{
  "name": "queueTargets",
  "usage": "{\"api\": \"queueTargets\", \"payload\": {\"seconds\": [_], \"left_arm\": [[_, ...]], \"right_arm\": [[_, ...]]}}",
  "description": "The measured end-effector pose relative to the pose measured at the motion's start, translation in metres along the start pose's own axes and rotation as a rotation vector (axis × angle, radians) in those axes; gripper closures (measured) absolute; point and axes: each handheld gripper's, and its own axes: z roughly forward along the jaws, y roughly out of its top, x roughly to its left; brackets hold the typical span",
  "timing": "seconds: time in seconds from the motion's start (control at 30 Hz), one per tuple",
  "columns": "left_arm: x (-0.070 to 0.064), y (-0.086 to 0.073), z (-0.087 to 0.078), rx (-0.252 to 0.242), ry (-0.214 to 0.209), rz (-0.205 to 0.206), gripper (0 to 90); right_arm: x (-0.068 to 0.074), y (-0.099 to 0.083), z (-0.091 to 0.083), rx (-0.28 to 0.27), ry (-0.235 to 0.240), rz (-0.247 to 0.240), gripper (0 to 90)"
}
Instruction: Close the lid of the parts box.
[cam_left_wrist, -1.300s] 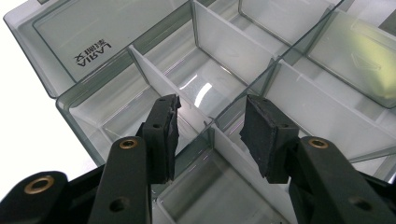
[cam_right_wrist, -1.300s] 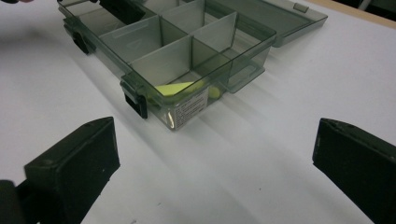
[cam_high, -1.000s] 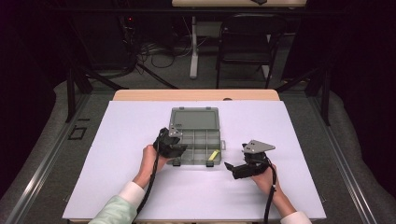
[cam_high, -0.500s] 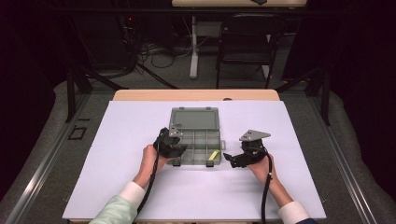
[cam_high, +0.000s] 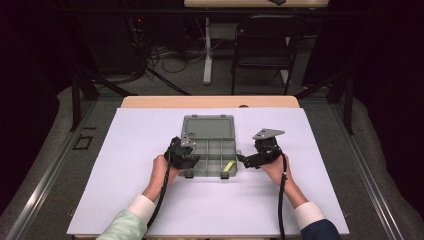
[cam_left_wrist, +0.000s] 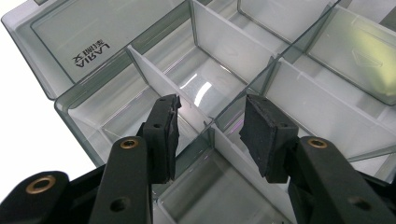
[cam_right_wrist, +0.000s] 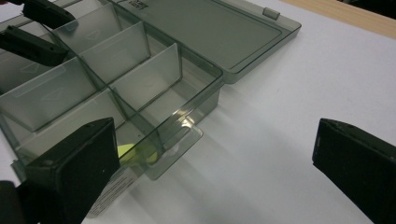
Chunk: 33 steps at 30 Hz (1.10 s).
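A clear grey compartment box (cam_high: 214, 151) lies open at the table's middle, its lid (cam_high: 208, 127) folded flat behind it. A small yellow piece (cam_high: 228, 166) sits in its front right compartment. My left gripper (cam_high: 187, 155) is at the box's left front corner. In the left gripper view it (cam_left_wrist: 210, 126) stands open, its jaws straddling a white divider (cam_left_wrist: 205, 119) with a gap on each side. My right gripper (cam_high: 245, 161) hangs just right of the box. It (cam_right_wrist: 215, 163) is wide open beside the box wall (cam_right_wrist: 187, 100), near the yellow piece (cam_right_wrist: 135, 153) and a latch tab (cam_right_wrist: 180, 140).
The white table sheet (cam_high: 125, 150) spreads wide around the box, with a wooden edge (cam_high: 210, 101) at the back. A black chair (cam_high: 265, 45) and cables stand on the floor beyond. The left gripper's jaws (cam_right_wrist: 37, 28) show far off in the right gripper view.
My right gripper has moved left and a little forward, from the bare sheet to the box's right side. The left gripper has stayed at the box's left front corner.
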Motion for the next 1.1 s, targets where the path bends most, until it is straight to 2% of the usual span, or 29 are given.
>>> {"api": "queueTargets", "payload": {"seconds": [0.17, 0.3, 0.37, 0.6, 0.67, 0.77, 0.83, 0.97, 1.1], "left_arm": [[0.0, 0.0, 0.0, 0.0, 0.001, 0.0, 55.9], [0.0, 0.0, 0.0, -0.003, 0.0, -0.004, 55.9], [0.0, 0.0, 0.0, -0.001, 0.0, -0.002, 55.9], [0.0, 0.0, 0.0, -0.003, -0.001, -0.004, 55.9], [0.0, 0.0, 0.0, -0.004, -0.001, -0.004, 55.9], [0.0, 0.0, 0.0, -0.003, -0.002, -0.002, 55.9], [0.0, 0.0, 0.0, -0.003, -0.003, -0.002, 55.9], [0.0, 0.0, 0.0, -0.002, -0.003, 0.0, 56.0], [0.0, 0.0, 0.0, -0.003, -0.004, -0.002, 55.9]], "right_arm": [[-0.005, 0.01, 0.007, 0.007, -0.008, -0.001, 2.6], [-0.01, 0.016, 0.012, 0.008, -0.012, 0.011, 16.7], [-0.014, 0.018, 0.016, 0.008, -0.02, 0.018, 18.9], [-0.024, 0.023, 0.028, 0.018, -0.023, 0.041, 50.9], [-0.025, 0.023, 0.031, 0.023, -0.043, 0.032, 60.7], [-0.026, 0.024, 0.038, 0.049, -0.046, 0.037, 73.8], [-0.028, 0.026, 0.04, 0.046, -0.047, 0.04, 80.3], [-0.03, 0.031, 0.047, 0.059, -0.061, 0.025, 89.1], [-0.031, 0.034, 0.056, 0.095, -0.059, 0.021, 90.0]]}}
